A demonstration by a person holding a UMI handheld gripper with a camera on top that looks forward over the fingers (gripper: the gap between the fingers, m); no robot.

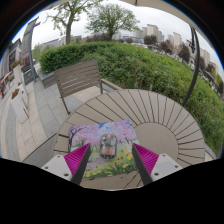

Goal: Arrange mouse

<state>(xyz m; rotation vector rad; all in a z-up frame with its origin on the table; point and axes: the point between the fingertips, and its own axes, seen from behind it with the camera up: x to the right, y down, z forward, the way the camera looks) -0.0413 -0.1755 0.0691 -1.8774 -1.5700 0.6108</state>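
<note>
The gripper (110, 158) was seen held above a round slatted wooden table (160, 112), fingers spread wide apart with nothing gripped between them. The magenta pads (76, 157) were visible on the inner faces of both fingers. A mouse (107, 149), small and dark, was found between the fingers, slightly nearer the left one, resting on a mouse mat (108, 140) printed with pink blossom and green. A gap was seen on either side of the mouse; no contact with either pad was made out. The mat was laid flat on the table just ahead of and under the fingertips. A slatted wooden chair (78, 78) was set beyond the table on the left, on paving. A hedge (140, 62) and trees (100, 18) were noted further back, with buildings behind
</note>
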